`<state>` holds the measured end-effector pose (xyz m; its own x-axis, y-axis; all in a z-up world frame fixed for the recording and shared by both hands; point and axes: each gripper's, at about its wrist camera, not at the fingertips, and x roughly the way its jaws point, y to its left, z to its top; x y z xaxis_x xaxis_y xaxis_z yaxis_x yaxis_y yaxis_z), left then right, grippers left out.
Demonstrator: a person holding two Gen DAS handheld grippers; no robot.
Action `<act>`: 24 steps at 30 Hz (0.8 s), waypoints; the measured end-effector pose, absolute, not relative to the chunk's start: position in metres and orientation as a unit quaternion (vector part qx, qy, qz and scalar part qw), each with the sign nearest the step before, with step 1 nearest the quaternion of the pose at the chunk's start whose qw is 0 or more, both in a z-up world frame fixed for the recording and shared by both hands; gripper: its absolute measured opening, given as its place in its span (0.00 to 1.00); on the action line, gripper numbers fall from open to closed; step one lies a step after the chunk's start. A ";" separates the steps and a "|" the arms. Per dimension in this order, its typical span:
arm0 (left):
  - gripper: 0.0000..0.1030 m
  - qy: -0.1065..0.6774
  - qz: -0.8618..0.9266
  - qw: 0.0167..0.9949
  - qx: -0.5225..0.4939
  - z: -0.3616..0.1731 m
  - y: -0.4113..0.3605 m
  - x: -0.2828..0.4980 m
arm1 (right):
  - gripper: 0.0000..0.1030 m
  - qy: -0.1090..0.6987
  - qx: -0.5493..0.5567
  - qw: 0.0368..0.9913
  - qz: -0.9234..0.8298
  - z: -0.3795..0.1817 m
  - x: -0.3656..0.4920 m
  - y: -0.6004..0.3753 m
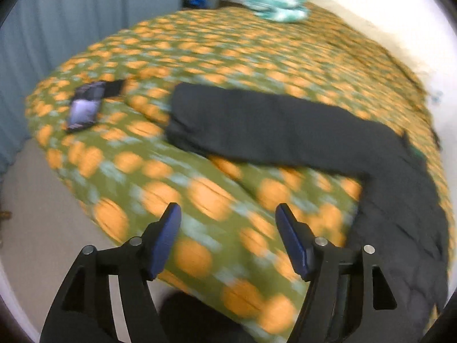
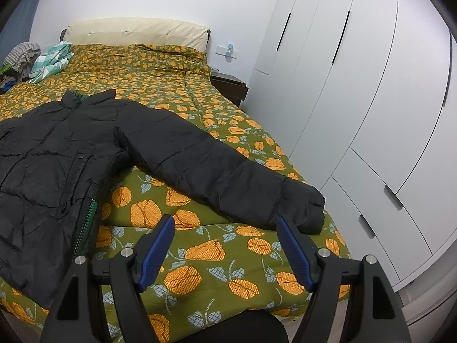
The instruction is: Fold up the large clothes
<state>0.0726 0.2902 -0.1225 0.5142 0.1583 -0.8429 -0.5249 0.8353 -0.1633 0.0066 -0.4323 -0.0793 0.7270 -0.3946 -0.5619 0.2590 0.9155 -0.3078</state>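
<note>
Left wrist view, blurred: one left gripper with two blue-padded fingers, jaws spread wide, nothing between them, only bedcover beneath. One black quilted puffer jacket spread flat on one green bedcover printed with orange tulips; one sleeve stretched toward 10 o'clock, jacket body at 4 o'clock of frame. One dark flat glossy object, phone-like, on cover at 9 o'clock, well apart from sleeve end; identity not certain through blur. One teal-and-white checked bundle of cloth at 1 o'clock on far part of bed. One grey-blue curtain at 10 o'clock. Pale floor at 8 o'clock.

Right wrist view, sharp: one right gripper, two blue pads, jaws likewise spread and empty, held above near bed edge. Same jacket at 9 o'clock, collar toward headboard; other sleeve running toward 4 o'clock, cuff just beyond right finger, not touching it. One cream padded headboard at 12 o'clock. One dark bedside cabinet at 1 o'clock. White wardrobe doors with two long black handles, filling 3 o'clock. Checked bundle at 10 o'clock.

Seen only from left: phone-like object, curtain. Seen only from right: headboard, cabinet, wardrobe.
</note>
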 end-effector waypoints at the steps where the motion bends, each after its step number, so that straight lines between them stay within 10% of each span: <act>1: 0.72 0.451 0.186 0.849 -0.203 -0.122 0.279 0.074 | 0.73 0.325 -0.105 0.923 -0.176 -0.079 0.007 -0.432; 24: 0.82 0.542 -0.021 0.840 0.011 -0.182 0.067 0.089 | 0.73 0.457 -0.067 0.883 0.081 -0.105 0.032 -0.320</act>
